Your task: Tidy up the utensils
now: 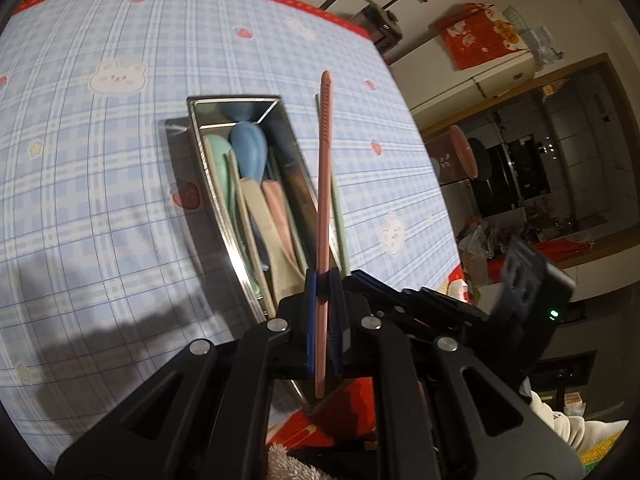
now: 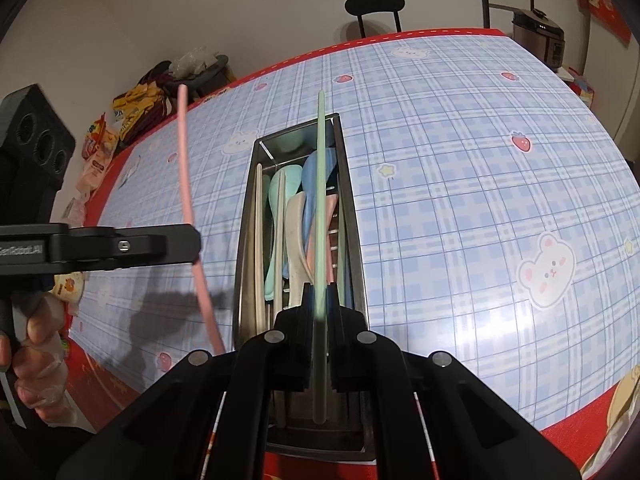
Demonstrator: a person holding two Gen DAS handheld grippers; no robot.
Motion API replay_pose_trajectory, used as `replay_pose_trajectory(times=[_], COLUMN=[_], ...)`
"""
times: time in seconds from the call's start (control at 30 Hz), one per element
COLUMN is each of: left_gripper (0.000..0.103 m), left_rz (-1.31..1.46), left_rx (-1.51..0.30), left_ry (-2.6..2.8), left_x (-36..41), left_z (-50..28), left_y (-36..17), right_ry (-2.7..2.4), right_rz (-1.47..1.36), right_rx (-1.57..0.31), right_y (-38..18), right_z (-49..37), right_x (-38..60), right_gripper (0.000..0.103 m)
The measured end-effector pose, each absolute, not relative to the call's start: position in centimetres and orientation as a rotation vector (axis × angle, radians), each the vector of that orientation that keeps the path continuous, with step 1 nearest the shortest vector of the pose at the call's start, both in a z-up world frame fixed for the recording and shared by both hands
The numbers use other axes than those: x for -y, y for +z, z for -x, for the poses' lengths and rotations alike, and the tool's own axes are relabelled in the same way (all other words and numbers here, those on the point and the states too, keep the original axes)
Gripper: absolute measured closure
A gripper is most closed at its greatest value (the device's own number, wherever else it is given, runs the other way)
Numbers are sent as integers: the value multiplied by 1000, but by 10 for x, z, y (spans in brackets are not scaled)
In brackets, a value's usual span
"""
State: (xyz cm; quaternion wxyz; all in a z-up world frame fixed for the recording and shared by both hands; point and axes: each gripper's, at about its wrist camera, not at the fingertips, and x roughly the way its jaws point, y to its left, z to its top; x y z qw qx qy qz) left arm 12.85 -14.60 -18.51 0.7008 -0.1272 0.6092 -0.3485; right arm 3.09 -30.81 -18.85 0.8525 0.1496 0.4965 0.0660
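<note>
A steel utensil tray (image 1: 208,168) (image 2: 352,184) lies on the plaid table and holds several pastel spoons (image 1: 248,148) (image 2: 280,196) and sticks. My left gripper (image 1: 323,280) is shut on a pink chopstick (image 1: 324,168), held lengthwise above the tray's right side. In the right wrist view that gripper (image 2: 192,242) and its pink chopstick (image 2: 186,176) sit left of the tray. My right gripper (image 2: 318,294) is shut on a green chopstick (image 2: 320,208), held lengthwise over the tray. The green chopstick (image 1: 336,208) also shows in the left wrist view, just right of the pink one.
The table has a blue plaid cloth (image 2: 460,200) with a red border. Snack bags (image 2: 120,116) lie past its far left edge. A black chair (image 2: 374,4) stands behind the table and a rice cooker (image 2: 538,34) at the far right corner.
</note>
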Motion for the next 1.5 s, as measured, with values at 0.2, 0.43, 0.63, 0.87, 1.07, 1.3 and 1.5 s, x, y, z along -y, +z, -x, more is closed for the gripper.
replay_pose_trajectory(times=[0.2,0.43,0.63,0.87,1.07,1.3,1.5], left_gripper=[93,92,91,85,73,53,36], left_rz=[283,239,204,180,165,146,114], left_rx=[-1398,-1426,-1449,-1454,-1417,-1323,-1199], left_ry=[-750,-740,-722,-722,-708,-668,-629], left_x=[151,161,166,167,162,140,114], left_z=[-136,-140,-140,-140,-142,-140,-133], left_y=[-207,-223,-233,-235,-224,-197,-159], right_ry=[131,127,128,126,124,122,82], right_rz=[-250,-254,-251,-252,-250,-247,-208], right_rx=[-1055,-1076,-1091,-1099,-1105,-1090,-1020], right_y=[-193,-199,-204,-204,-204,-191,-157], right_z=[-34,-36,-38,-39,-40,-40,-37], right_x=[304,306,303,302,301,300,299], right_gripper=[96,96,96,96,96,85,32])
